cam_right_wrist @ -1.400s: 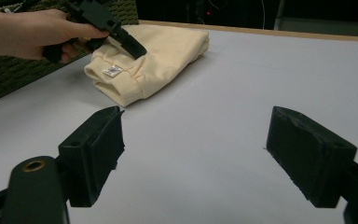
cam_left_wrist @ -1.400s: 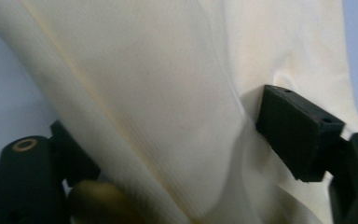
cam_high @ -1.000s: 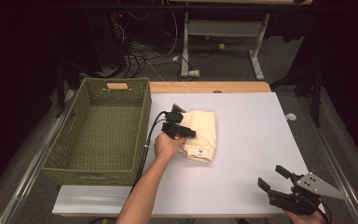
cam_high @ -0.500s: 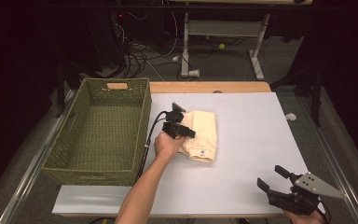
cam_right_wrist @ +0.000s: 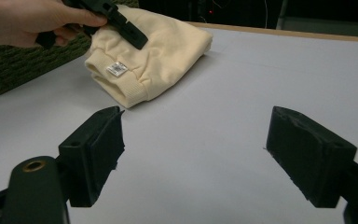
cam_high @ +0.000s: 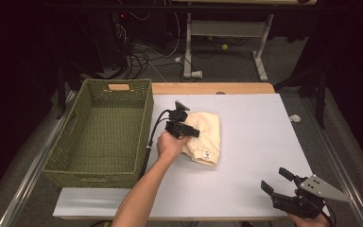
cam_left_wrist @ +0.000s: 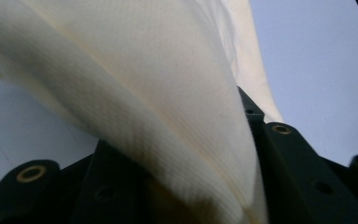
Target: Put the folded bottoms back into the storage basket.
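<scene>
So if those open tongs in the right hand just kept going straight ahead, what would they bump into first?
Probably the folded cream garment, across bare table. The right tongs point slightly to its right, so they might slip past it.

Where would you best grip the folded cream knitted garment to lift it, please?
Probably the folded cream knitted garment at its thick left edge, coming from the woven green basket side: layers stack there, so one pinch takes them all. The left gripper has just closed on that edge.

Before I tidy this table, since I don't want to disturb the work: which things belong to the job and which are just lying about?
In the job:
left gripper, shut on the folded cream garment
green basket beside it, probably its destination

Lying about:
right gripper, open, idle at the table's near edge
small white scrap
cables on the floor
</scene>
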### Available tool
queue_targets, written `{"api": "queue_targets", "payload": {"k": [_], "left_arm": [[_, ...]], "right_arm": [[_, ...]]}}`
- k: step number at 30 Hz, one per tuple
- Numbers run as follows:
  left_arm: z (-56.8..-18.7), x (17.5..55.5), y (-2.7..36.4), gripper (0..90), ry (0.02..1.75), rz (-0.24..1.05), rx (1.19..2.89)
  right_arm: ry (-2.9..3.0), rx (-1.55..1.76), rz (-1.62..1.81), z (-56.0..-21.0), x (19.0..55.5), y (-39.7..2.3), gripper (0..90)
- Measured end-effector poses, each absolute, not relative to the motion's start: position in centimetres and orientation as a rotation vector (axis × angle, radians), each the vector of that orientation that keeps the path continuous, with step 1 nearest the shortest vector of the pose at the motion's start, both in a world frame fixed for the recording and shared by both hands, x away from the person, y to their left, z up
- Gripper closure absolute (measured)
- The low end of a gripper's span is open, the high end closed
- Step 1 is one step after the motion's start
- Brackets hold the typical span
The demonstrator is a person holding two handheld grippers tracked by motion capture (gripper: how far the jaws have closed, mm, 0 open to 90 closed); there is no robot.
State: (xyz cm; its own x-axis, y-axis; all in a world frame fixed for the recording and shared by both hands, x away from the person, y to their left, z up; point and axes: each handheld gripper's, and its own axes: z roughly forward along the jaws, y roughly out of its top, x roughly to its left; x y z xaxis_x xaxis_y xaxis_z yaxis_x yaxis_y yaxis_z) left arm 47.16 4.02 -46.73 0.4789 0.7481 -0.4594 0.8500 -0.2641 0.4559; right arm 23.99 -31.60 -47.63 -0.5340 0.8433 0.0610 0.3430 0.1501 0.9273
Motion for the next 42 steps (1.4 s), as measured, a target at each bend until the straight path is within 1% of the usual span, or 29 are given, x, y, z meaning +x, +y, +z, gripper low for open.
{"api": "queue_targets", "payload": {"k": [5,9,23,42], "left_arm": [[-45.5,46.7,4.2,60.6,1.283,-0.17,2.075],[-44.6,46.2,4.6,60.7,1.262,-0.123,2.058],[-42.4,44.7,5.1,60.7,1.205,-0.115,2.06],[-40.8,43.2,5.8,60.5,1.14,-0.136,2.064]], "right_arm": [[1.953,1.131,1.37,-47.6,24.0,-31.6,19.6],[1.953,1.135,1.37,-47.7,24.0,-31.6,19.6],[1.945,1.137,1.372,-47.6,23.9,-31.7,19.6],[1.946,1.136,1.373,-47.6,23.9,-31.7,19.7]]}}
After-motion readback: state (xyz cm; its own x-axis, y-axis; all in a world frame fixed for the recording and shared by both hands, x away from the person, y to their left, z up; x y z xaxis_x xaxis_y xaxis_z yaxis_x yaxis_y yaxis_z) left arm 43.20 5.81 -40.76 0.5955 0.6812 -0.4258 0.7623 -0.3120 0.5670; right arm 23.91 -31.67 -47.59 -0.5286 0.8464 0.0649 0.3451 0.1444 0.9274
